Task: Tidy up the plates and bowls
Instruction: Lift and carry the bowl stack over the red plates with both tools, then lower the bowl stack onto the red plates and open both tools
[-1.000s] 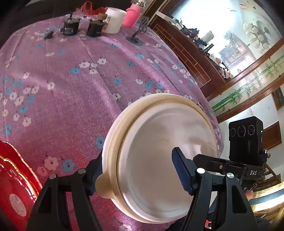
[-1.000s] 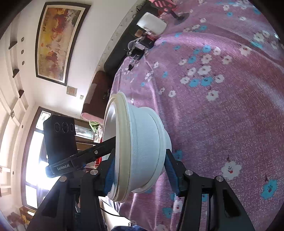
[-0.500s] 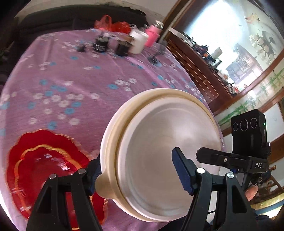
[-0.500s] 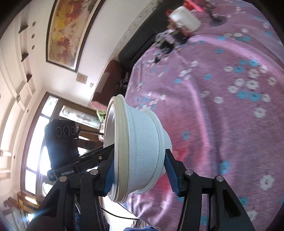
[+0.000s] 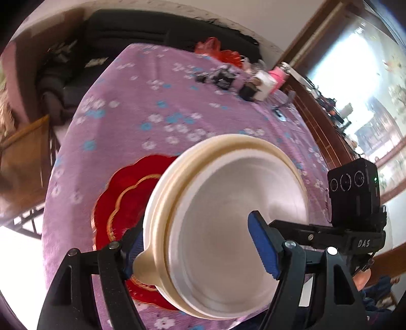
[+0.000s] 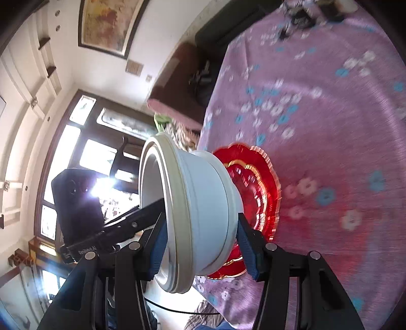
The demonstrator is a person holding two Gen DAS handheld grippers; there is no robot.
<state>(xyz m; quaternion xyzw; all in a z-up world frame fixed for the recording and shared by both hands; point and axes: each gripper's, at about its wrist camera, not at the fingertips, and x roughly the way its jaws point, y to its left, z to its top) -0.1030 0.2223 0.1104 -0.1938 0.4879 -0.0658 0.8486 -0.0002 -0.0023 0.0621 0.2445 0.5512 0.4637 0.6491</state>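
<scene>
Both grippers clamp one white bowl (image 5: 233,228), held tipped on edge above the table (image 5: 157,121). Left gripper (image 5: 198,251): one blue pad inside the bowl, the other behind its wall. Right gripper (image 6: 203,243) pinches the wall (image 6: 208,215) likewise, rim to its left. Red plate (image 6: 256,193) lies on the purple cloth directly behind the bowl.

A framed painting (image 6: 106,24) hangs above a bright window (image 6: 83,157); dark sofa (image 5: 142,35) beyond.
</scene>
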